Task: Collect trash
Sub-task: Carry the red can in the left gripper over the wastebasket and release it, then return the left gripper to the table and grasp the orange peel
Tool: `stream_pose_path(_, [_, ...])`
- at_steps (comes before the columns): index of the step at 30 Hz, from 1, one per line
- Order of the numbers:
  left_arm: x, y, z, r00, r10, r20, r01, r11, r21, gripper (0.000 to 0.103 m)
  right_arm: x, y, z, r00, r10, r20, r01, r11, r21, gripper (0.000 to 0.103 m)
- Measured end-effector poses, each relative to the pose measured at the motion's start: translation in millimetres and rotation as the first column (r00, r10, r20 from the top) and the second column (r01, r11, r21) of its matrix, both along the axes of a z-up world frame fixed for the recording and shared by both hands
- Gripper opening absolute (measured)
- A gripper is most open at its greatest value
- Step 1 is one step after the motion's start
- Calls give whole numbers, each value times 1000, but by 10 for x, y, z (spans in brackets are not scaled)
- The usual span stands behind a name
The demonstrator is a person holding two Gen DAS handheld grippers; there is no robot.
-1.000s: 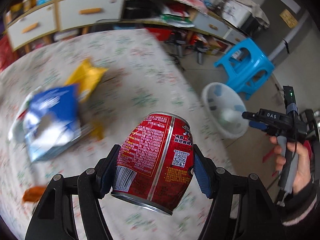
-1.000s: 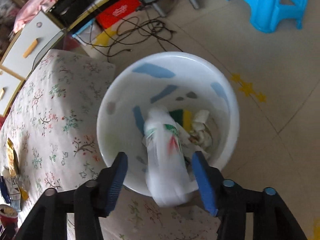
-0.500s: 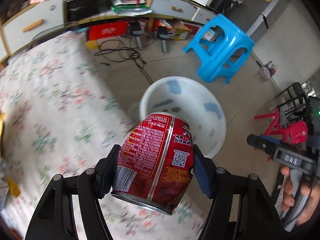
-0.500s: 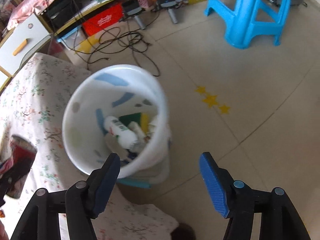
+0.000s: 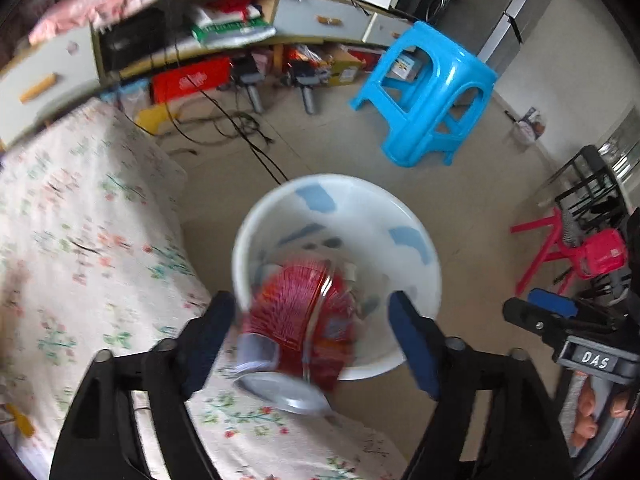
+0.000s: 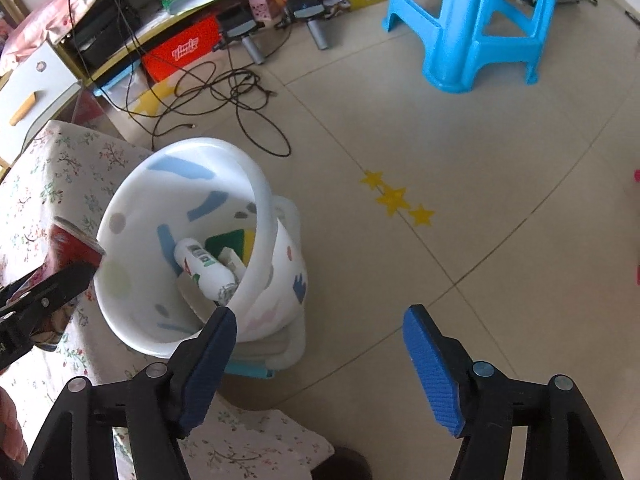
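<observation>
1. The left hand-held gripper point(image 5: 310, 334) has just been opening its jaws; they stand wide, and the red can point(image 5: 298, 328) blurs between them, clear of both blue pads, just above the near rim of the white bin point(image 5: 416, 268).
2. The right hand-held gripper point(image 6: 320, 356) has also just been opening; its jaws are apart with nothing between them, over bare floor tiles point(image 6: 480, 160) beside the bin.
3. The bin stands on the floor, hard against the corner of the counter point(image 5: 80, 240), which wears a floral cloth. Inside the bin lie one white bottle point(image 6: 204, 268) with a green-and-red label and a green and yellow packet point(image 6: 236, 242).
4. In the right wrist view the can shows at the left edge, its end over the bin's rim, with one finger of the left gripper across it.
5. Beyond the bin: one blue plastic stool point(image 5: 428, 92), a tangle of black cables point(image 6: 216, 92), a low shelf crowded with boxes, and a red box point(image 6: 180, 52) whose white writing is too small to read.
6. Three yellow star stickers point(image 6: 396, 198) sit in a row on a tile seam.
7. The right gripper's body, seen from the left wrist view, carries a plate reading "DAS" point(image 5: 595, 359).
8. The can's print is smeared beyond reading.
</observation>
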State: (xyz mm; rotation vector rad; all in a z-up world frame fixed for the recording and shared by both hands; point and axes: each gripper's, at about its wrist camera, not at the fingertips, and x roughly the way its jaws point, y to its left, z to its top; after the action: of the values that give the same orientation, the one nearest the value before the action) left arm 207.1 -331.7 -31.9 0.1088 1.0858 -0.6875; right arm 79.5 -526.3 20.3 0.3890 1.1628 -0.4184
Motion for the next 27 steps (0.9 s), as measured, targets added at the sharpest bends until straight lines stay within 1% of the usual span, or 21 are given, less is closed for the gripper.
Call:
stream_pose_path(2, [-29,73,71,1000,1,29,-2,1000,9,88,13,17,9,1000,5,4,-5,1000,-1,75])
stream_pose_path(6, [-61,277,198,999,23,38,-23,1000,-1,88,32,76,40,1000,19,12,-19,1000,-3,77])
stream_pose_path(10, [-121,614,312,997,58,41,-57,998,-13,90,57,157,83,999,34,21,-34,999,-4,78])
stream_pose_path(12, [-172,786,348,996,72,49,-72,997,-14,92,70,209,107,999,46,26,-45,999,-8,78])
stream_pose_path(17, [-318,1242,420,991,108,81,-109,994,15,96,115,435,182,995,94,41,-93,995,-28,80])
stream_pose_path(23, [-456,1787,480,984,157,86,-161,986,38,99,186,784,251,986,159,54,-157,987,-39,84])
stream_pose_path(27, [-529,2186,494,976,204,81,-210,976,66,99,245,1032,256,978,200,56,-199,980,-30,85])
